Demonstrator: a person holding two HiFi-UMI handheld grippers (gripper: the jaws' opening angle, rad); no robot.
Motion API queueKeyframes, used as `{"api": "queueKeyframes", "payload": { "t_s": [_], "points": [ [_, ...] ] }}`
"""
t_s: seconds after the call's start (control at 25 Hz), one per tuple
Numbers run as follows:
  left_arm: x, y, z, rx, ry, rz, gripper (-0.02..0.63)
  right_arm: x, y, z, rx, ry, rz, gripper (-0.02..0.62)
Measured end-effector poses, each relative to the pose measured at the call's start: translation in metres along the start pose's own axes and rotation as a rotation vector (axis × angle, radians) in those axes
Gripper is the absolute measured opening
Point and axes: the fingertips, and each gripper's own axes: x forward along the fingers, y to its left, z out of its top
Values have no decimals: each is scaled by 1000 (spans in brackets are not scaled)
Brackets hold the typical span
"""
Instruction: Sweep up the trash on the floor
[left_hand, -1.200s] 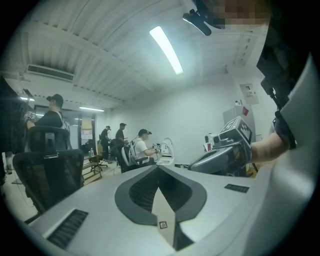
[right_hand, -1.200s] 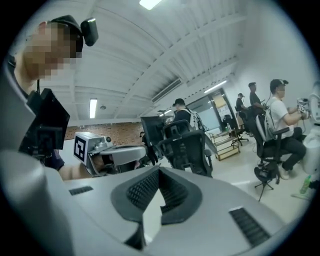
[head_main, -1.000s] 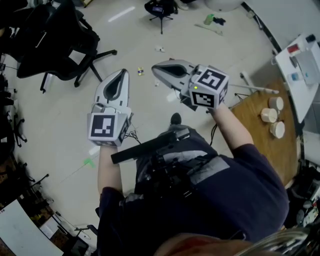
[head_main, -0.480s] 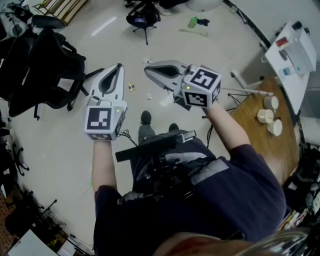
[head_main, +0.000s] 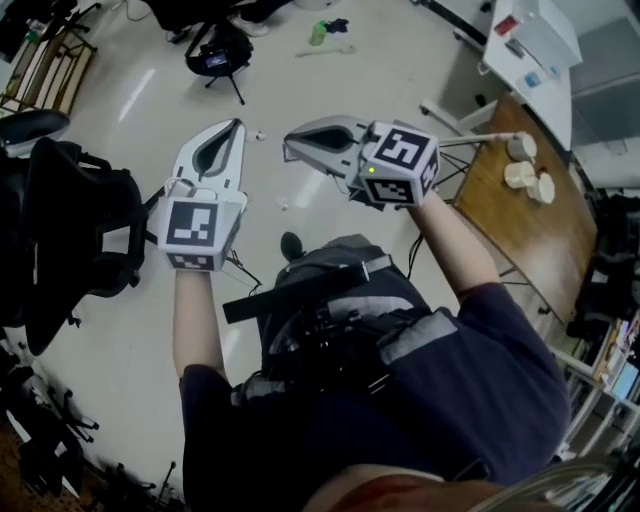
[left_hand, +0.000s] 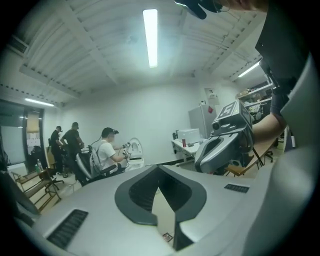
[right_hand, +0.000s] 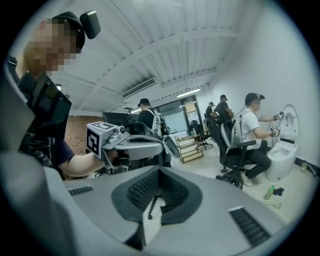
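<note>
Floor (head_main: 120, 330): scattered scraps (head_main: 283, 206) ahead | office chair (head_main: 75, 215) left, wooden table (head_main: 520, 240) right | left claw (head_main: 236, 124), right claw (head_main: 288, 150) closed, empty

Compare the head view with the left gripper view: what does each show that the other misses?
Head view only: the wearer's black shoe and a green bottle. Left gripper view only: the ceiling light strip and a seated person in a white shirt. Both: the left gripper and right gripper, jaws together.
</note>
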Motion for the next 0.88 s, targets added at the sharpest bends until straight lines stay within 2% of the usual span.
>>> {"api": "queueKeyframes", "payload": {
  "t_s": [0.24,0.48,0.72,0.88],
  "points": [
    [53,-25,-5,24,12,-189,0,-28,-32,-3,29,-13,-165,15],
    [105,-65,28,65,-30,-322,0,-99,-69,8,8,-104,-376,15],
    [162,-129,48,176,-17,-445,0,-177,-120,-15,39,-149,-515,15],
    [217,-177,62,186,-14,-511,0,-238,-169,-22,95,-205,-600,15]
  ]
}}
